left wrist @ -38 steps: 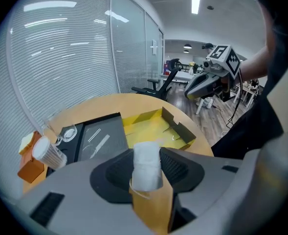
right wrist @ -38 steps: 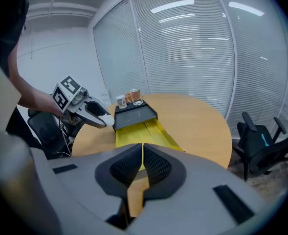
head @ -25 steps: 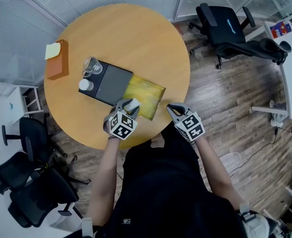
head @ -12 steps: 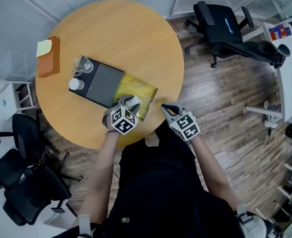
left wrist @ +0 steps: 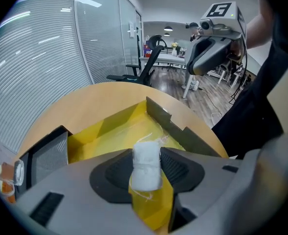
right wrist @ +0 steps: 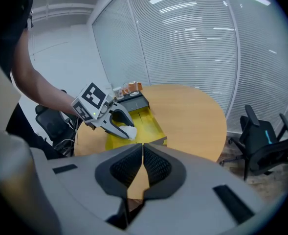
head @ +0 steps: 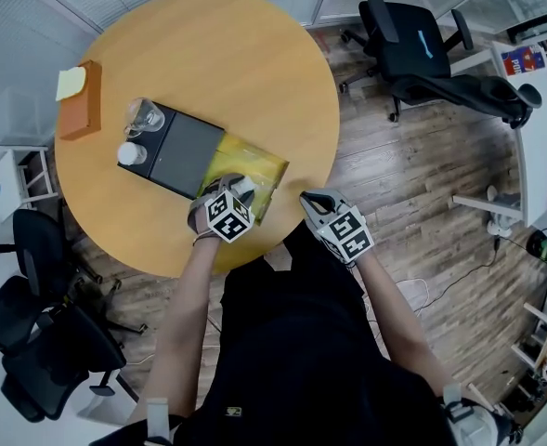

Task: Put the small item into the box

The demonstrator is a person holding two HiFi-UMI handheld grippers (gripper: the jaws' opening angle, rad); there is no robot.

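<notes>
You will find no word, brand or number here that can be read. The cube (head: 228,217) on your left gripper (head: 240,190) and the cube (head: 348,235) on your right gripper (head: 310,196) carry only black-and-white square patterns, not letters. The colourful sheet (head: 519,59) on the desk at the far right has print too small to make out. The yellow note (head: 69,84) at the table's far left shows no legible writing.
</notes>
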